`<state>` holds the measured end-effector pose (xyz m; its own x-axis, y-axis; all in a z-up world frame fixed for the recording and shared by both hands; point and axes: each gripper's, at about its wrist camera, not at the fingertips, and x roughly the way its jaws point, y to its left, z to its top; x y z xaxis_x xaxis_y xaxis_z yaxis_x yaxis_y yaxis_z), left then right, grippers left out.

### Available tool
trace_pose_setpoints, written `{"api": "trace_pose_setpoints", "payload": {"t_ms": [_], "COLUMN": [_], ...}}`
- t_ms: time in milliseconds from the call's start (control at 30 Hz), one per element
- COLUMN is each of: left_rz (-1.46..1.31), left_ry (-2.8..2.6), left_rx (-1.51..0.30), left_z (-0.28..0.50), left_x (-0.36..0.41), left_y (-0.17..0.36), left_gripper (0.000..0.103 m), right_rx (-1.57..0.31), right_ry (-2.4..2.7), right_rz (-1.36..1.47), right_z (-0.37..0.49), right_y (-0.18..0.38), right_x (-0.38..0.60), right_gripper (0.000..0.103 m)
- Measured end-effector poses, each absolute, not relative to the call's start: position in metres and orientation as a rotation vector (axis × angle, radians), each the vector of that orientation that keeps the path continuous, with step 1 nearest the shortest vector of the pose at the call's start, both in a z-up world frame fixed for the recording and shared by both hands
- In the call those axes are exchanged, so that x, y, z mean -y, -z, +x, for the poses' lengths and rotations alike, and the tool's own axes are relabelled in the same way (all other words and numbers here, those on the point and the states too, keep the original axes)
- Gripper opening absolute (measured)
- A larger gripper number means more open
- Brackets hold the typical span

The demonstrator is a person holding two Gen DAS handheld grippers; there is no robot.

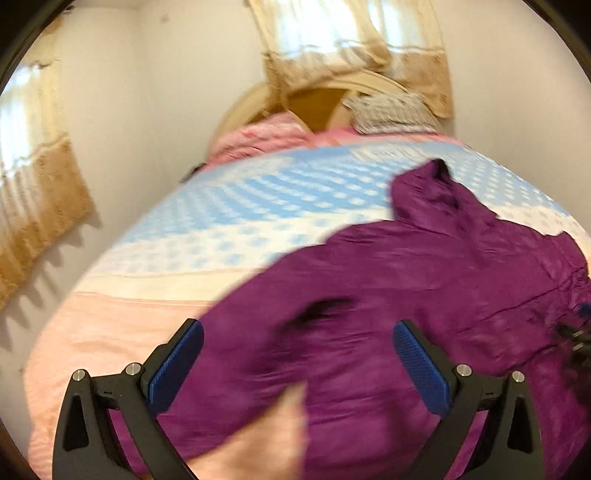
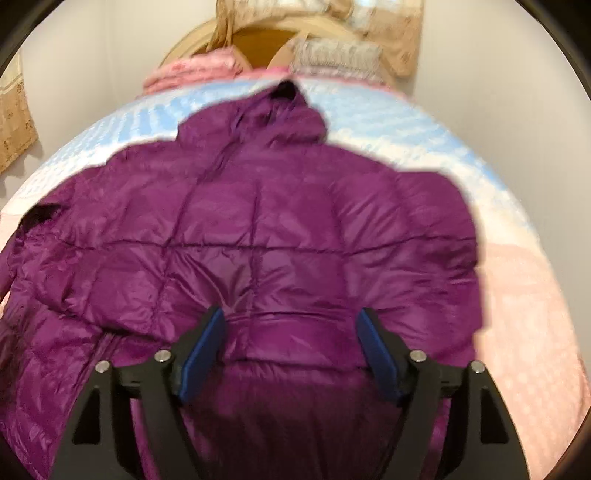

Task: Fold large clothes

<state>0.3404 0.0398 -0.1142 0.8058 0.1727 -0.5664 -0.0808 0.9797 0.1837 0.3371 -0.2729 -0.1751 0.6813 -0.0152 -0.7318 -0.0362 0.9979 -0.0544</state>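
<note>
A purple puffer jacket (image 2: 258,236) lies spread on the bed (image 2: 524,295).

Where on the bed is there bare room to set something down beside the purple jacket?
Free: the blue-and-white bedspread between the purple jacket and the pink pillow, and the pale pink strip off the jacket's other side. Crowded: the bed's middle under the jacket, and the headboard end with pillows.

Soft daylight through curtained windows (image 1: 325,33), faint curtain shadows on the wall (image 1: 147,110), motion blur smearing the bed (image 1: 258,206) and purple jacket (image 2: 258,229), fisheye bending and dark vignette at edges
</note>
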Motion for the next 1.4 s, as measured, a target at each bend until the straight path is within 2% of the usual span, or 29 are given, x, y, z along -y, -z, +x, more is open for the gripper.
{"api": "trace_pose_setpoints", "payload": {"t_ms": [67,333,433,600,633,667,700,733,767,800,1133,1400], "left_rz": [0.148,0.019,-0.087,-0.189,-0.197,-0.213,-0.224,-0.230,-0.235,-0.241,-0.068,0.055], "left_ry": [-0.206,-0.533,-0.570,-0.506,-0.483,-0.453,-0.435,-0.424,-0.413,-0.417,-0.550,-0.327], "left_rx": [-0.624,-0.721,-0.765,-0.798,-0.814,-0.823,-0.834,-0.847,-0.858,-0.870,-0.672,-0.518], "left_z": [0.326,0.256,0.230,0.207,0.208,0.208,0.211,0.214,0.217,0.221,0.228,0.271], "left_x": [-0.075,-0.226,-0.257,-0.264,-0.261,-0.258,-0.257,-0.256,-0.257,-0.260,-0.268,-0.168], "left_y": [0.113,0.147,0.161,0.176,0.179,0.181,0.184,0.187,0.190,0.191,0.117,0.048], "left_gripper": [0.102,0.102,0.102,0.100,0.096,0.078,0.055,0.044,0.019,0.009,0.006,0.006], "right_rx": [-0.796,-0.762,-0.740,-0.735,-0.732,-0.728,-0.722,-0.715,-0.708,-0.702,-0.666,-0.720], "right_ry": [-0.057,-0.163,-0.179,-0.179,-0.176,-0.172,-0.168,-0.164,-0.160,-0.156,-0.078,0.093], "right_rz": [-0.047,-0.140,-0.154,-0.142,-0.138,-0.135,-0.132,-0.128,-0.124,-0.120,-0.029,-0.085], "right_z": [0.319,0.264,0.255,0.249,0.248,0.247,0.245,0.243,0.241,0.240,0.232,0.243], "right_y": [0.166,0.167,0.168,0.169,0.168,0.167,0.165,0.163,0.161,0.159,0.151,0.155], "right_x": [0.269,0.232,0.223,0.219,0.219,0.220,0.221,0.223,0.226,0.228,0.271,0.296], "right_gripper": [0.095,0.095,0.095,0.095,0.095,0.095,0.095,0.095,0.095,0.095,0.095,0.095]}}
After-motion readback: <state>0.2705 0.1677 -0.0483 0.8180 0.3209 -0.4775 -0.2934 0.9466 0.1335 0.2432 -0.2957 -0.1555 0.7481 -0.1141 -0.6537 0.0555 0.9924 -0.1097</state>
